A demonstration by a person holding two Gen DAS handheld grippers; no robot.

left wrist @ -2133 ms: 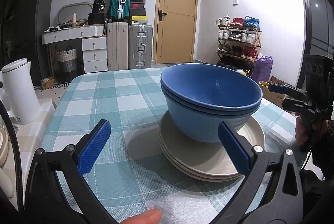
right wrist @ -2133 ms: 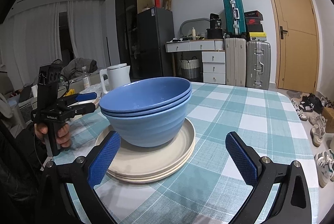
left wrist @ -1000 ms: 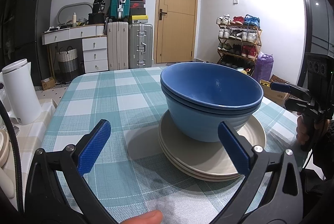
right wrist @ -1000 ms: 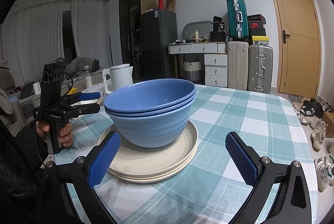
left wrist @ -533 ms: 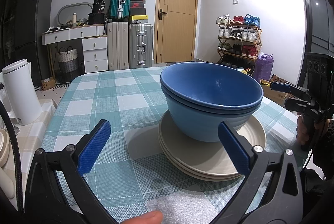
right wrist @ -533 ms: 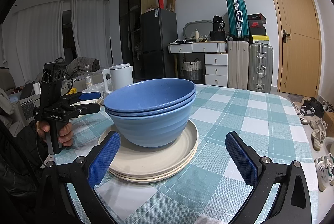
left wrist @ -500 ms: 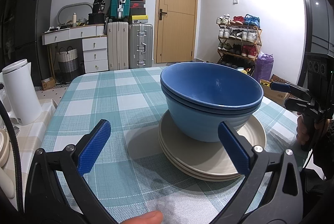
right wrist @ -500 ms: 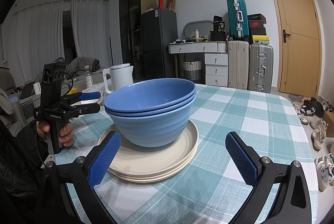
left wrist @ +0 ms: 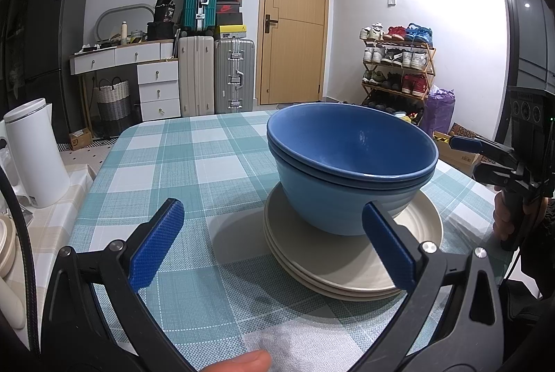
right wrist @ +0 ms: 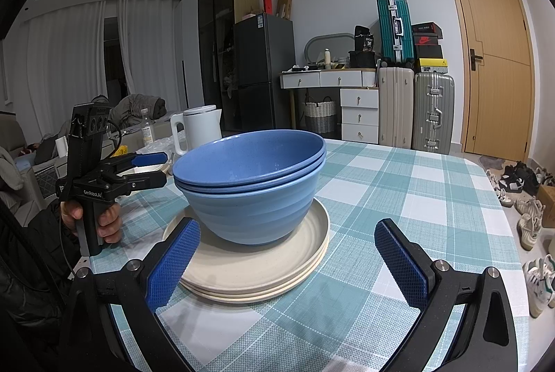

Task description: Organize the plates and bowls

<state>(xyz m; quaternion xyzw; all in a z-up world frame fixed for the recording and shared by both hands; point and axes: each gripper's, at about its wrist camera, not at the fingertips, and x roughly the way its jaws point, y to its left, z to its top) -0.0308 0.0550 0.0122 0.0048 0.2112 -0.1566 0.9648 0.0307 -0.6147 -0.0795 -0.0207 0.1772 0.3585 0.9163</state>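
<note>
Three bowls: my nested blue bowls (left wrist: 350,163) sit on the cream plates (left wrist: 347,264).
Plates: stacked on the checked bench (left wrist: 173,163), between my tools.
Left hand-held gripper (left wrist: 274,247): fingers spread wide, holding nothing, near the plates.
Right hand-held gripper (right wrist: 286,264): fingers spread wide, empty, straddling the plates' near rim.
Kettle (left wrist: 34,153): white, beside the bench.

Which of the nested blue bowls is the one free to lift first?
The top bowl, darkest blue, with its inside showing. The two below it show only rims, and the lowest, lighter bowl sits on the plates.
</note>
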